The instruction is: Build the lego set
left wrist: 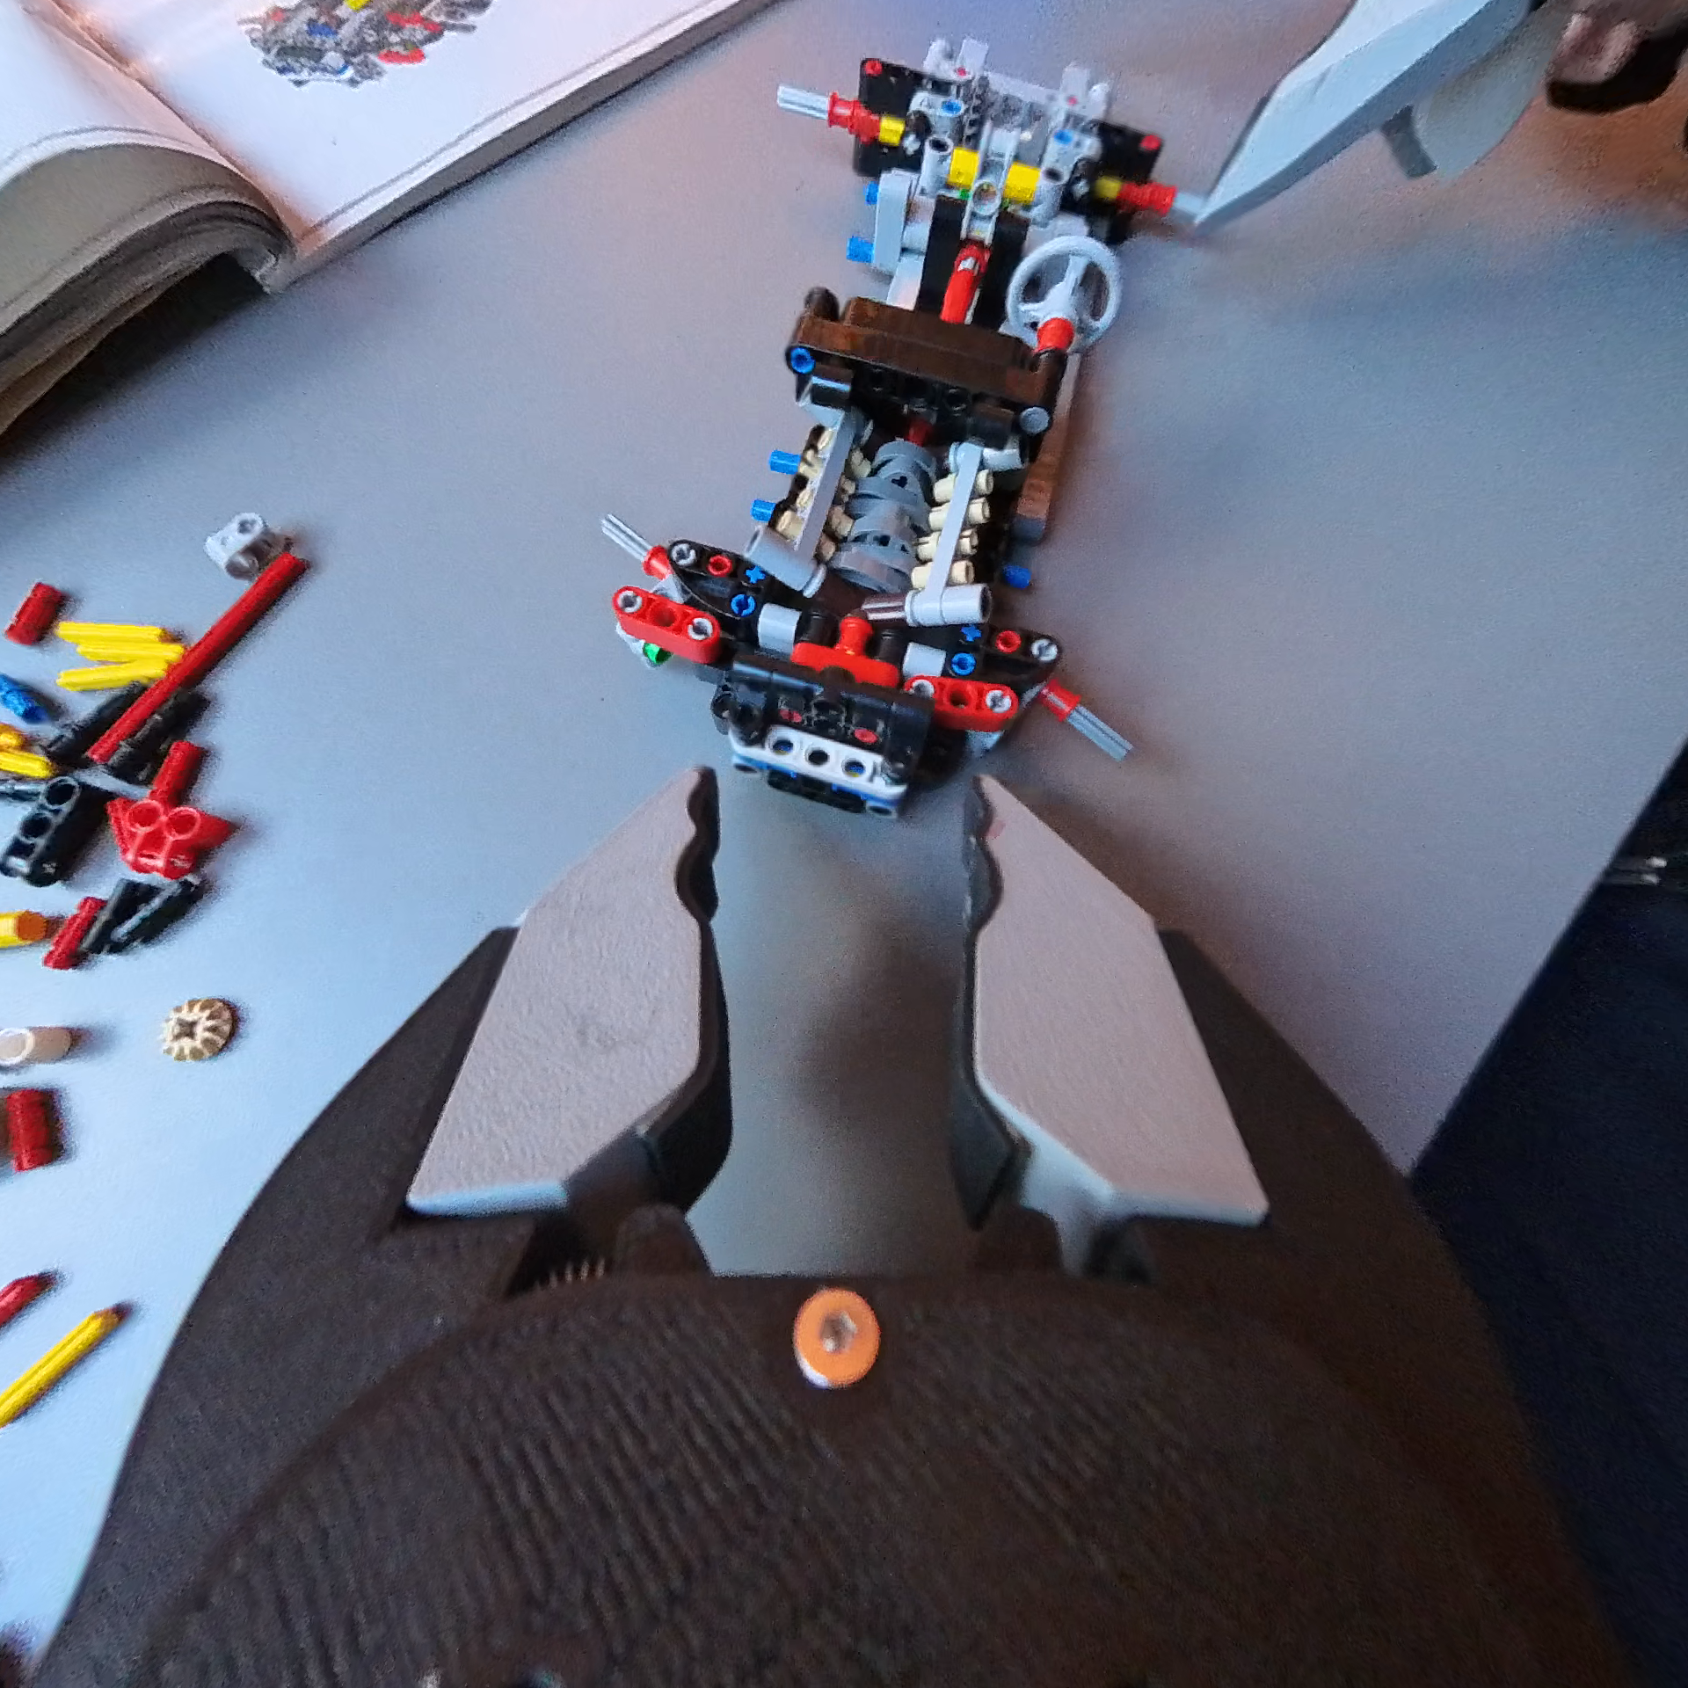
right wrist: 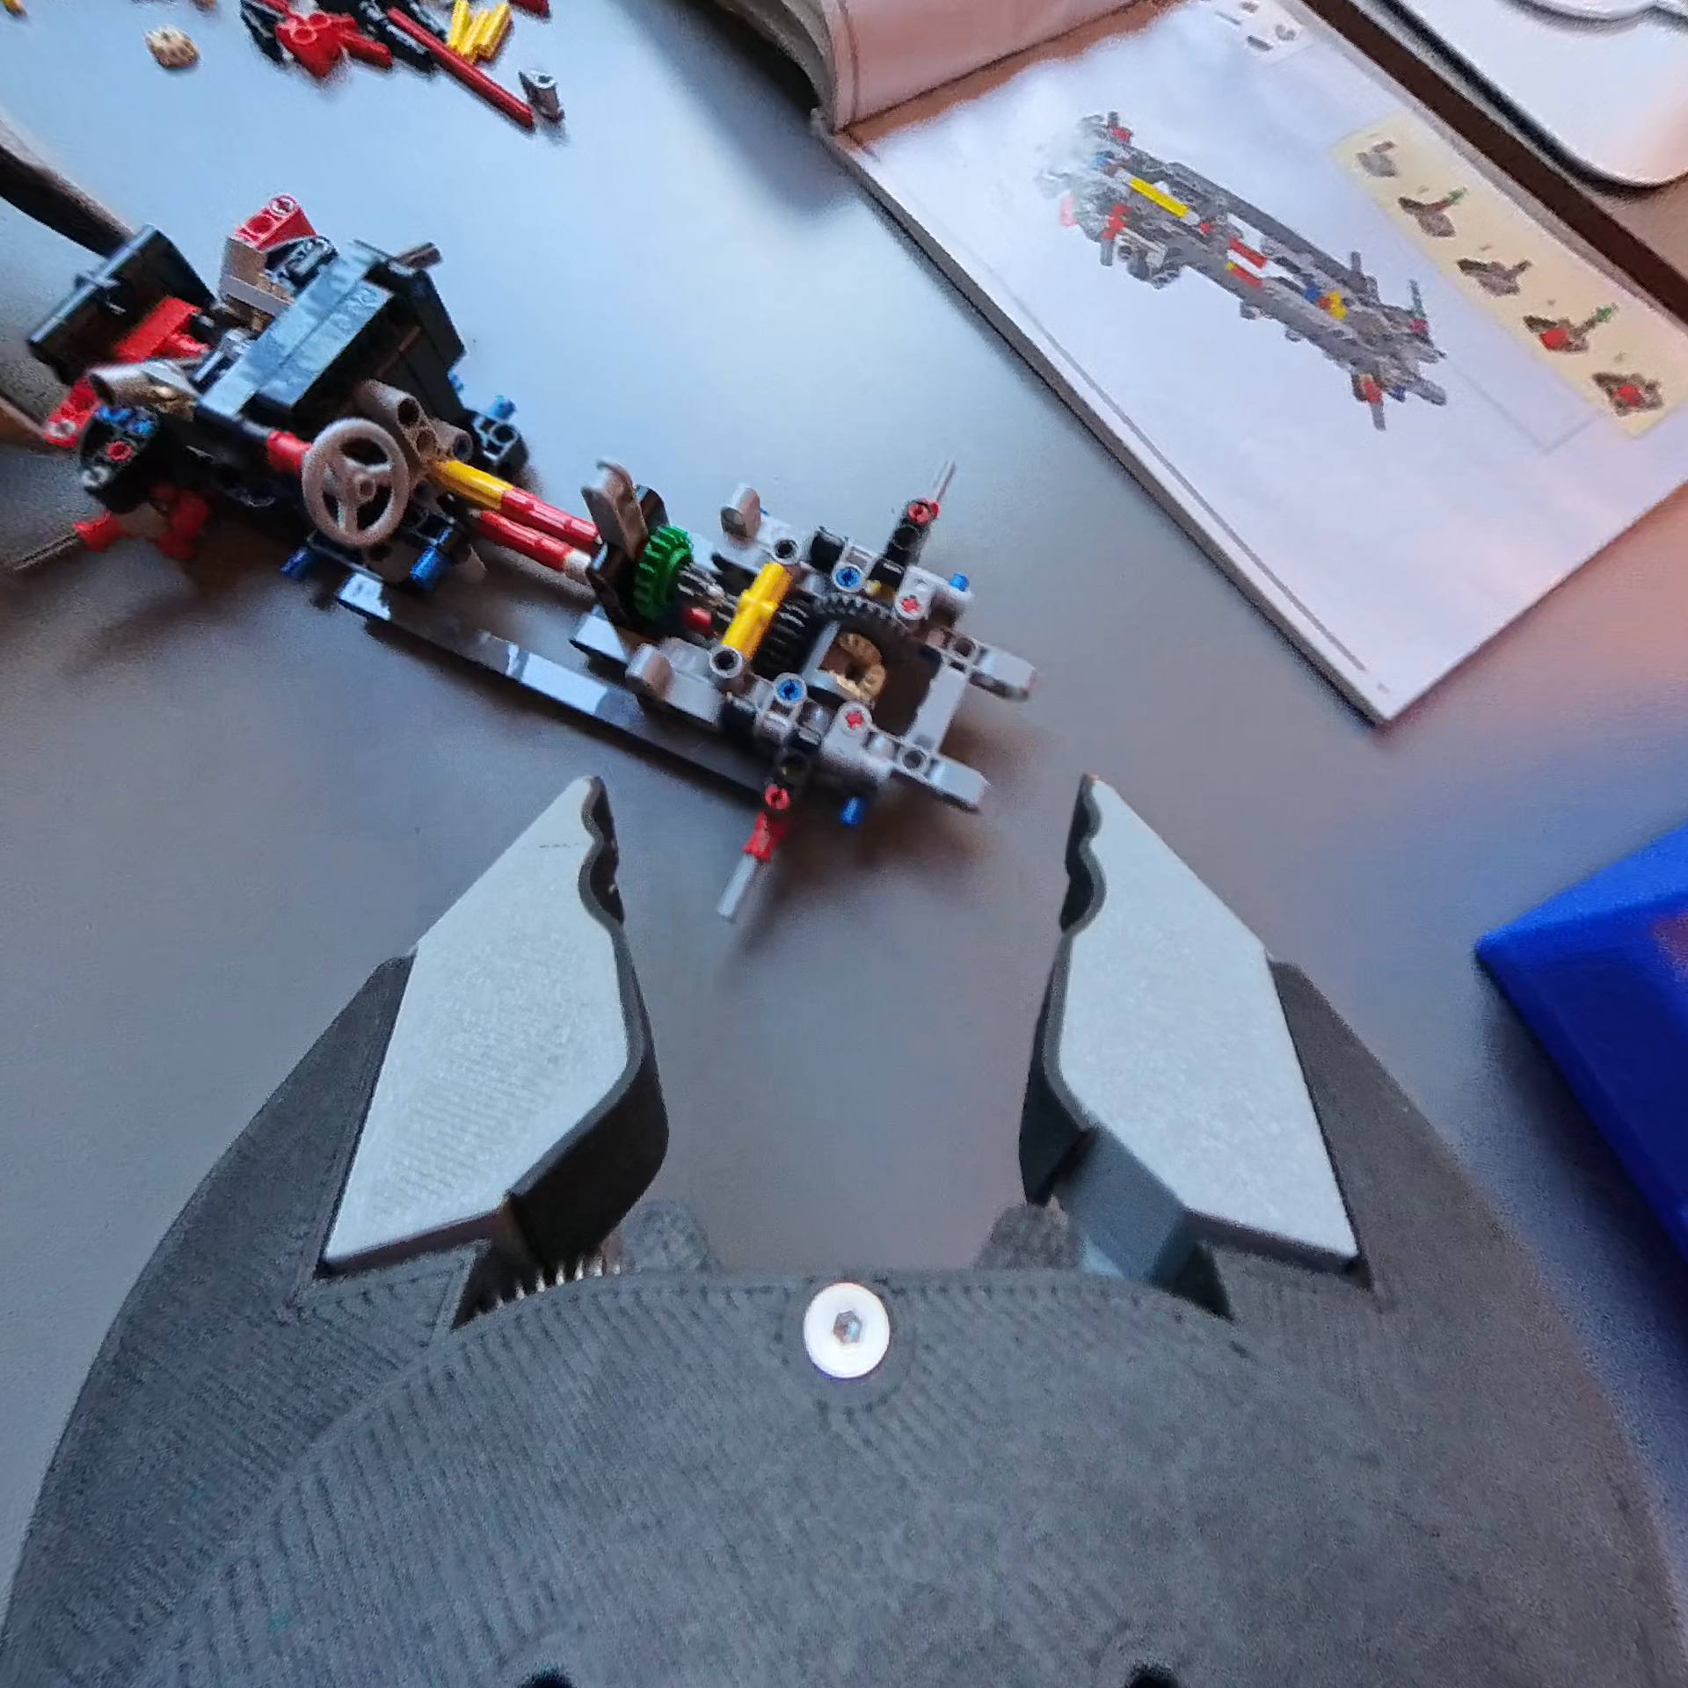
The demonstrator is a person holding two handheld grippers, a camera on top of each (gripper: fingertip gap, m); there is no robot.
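Observation:
A long toy-brick car chassis of black, grey, red and yellow parts lies on the grey table. My left gripper is open and empty, its fingertips just short of the chassis's near black and white end. In the right wrist view the chassis lies slantwise, its grey gear end with a grey axle nearest. My right gripper is wide open and empty, just short of that end. The right gripper's finger shows at the chassis's far end in the left wrist view.
Loose red, yellow and black pieces lie at the left, also at the top left in the right wrist view. An open instruction booklet lies at the back, to the right in the right wrist view. A blue box sits at the right edge.

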